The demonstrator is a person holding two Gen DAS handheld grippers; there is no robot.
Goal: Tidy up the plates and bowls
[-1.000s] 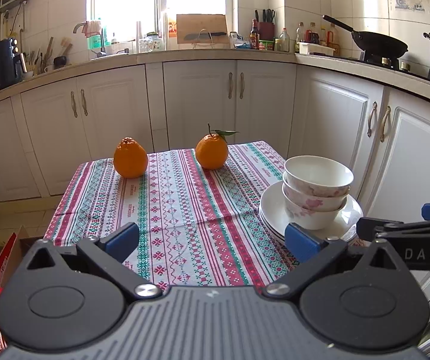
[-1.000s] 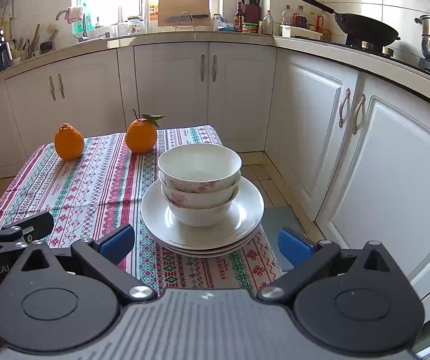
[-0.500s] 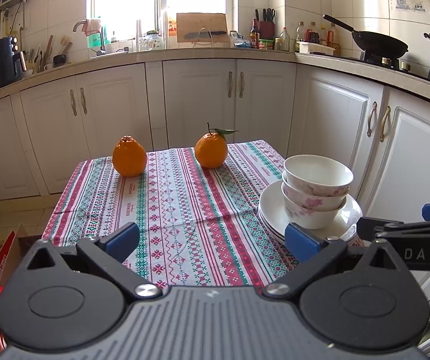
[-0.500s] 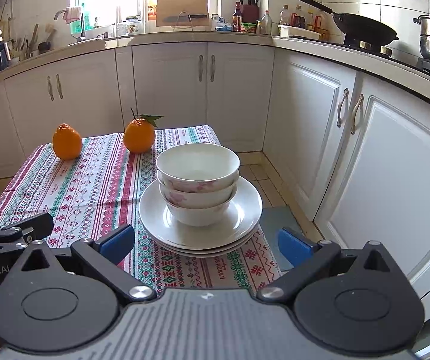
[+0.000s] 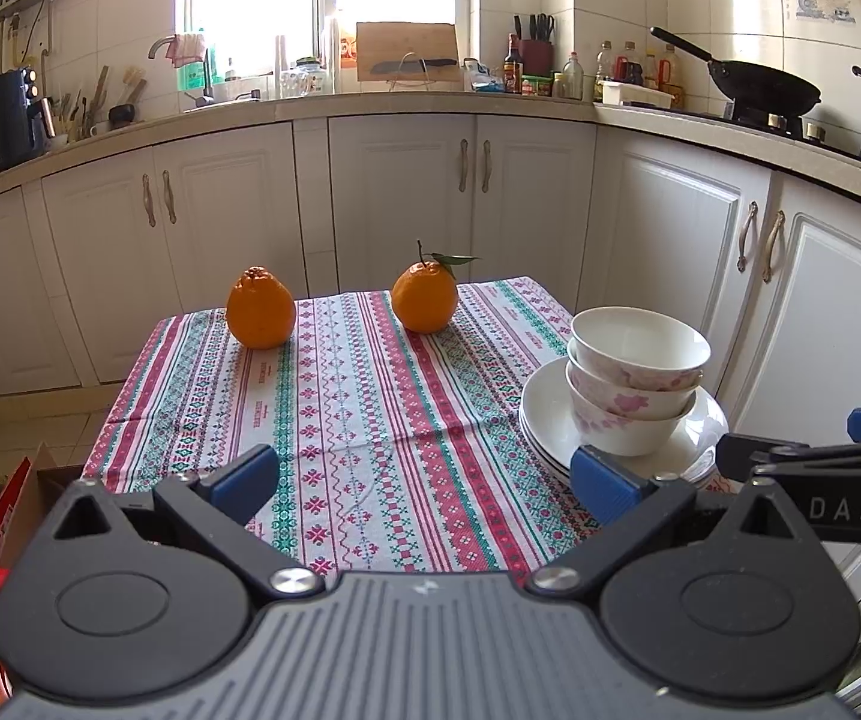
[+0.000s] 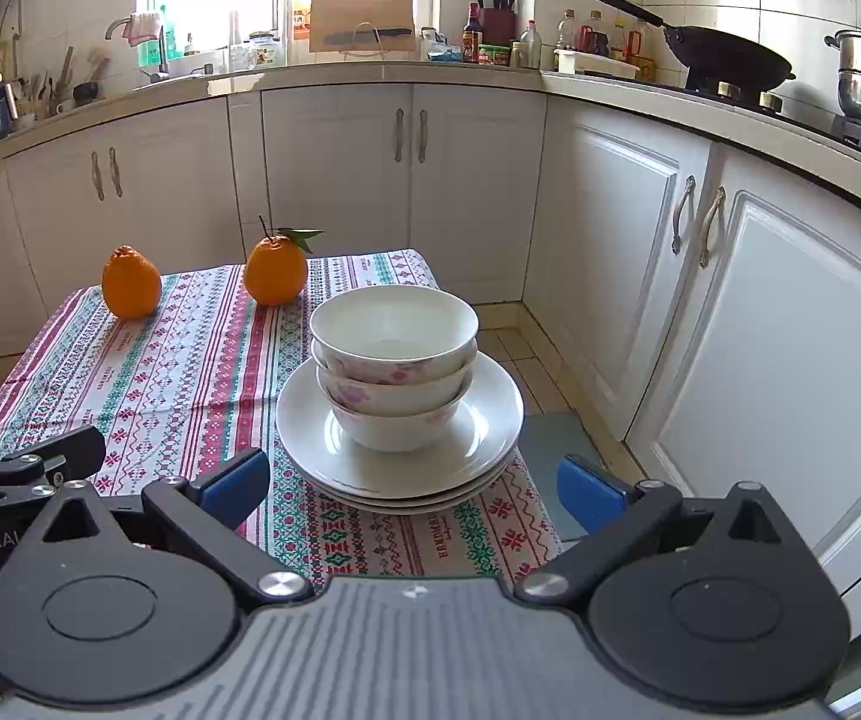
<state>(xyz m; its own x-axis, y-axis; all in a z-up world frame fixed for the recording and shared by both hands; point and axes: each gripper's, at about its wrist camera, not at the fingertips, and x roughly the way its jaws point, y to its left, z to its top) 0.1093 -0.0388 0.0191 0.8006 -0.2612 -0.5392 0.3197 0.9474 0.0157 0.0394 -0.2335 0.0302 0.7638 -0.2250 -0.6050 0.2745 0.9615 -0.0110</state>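
Bowls [image 6: 393, 360] — three, nested — sit on the stacked plates [image 6: 400, 468] at the desk's [image 6: 190, 372] near right corner, by the edge. My right hand-held gripper [image 6: 412, 489] hangs just short of the plates, jaws wide apart, nothing between them. My left hand-held gripper [image 5: 424, 480] is also spread, over bare cloth left of the stack. Two oranges [image 5: 260, 309] [image 5: 425, 297] stand at the far edge, well apart from the stack.
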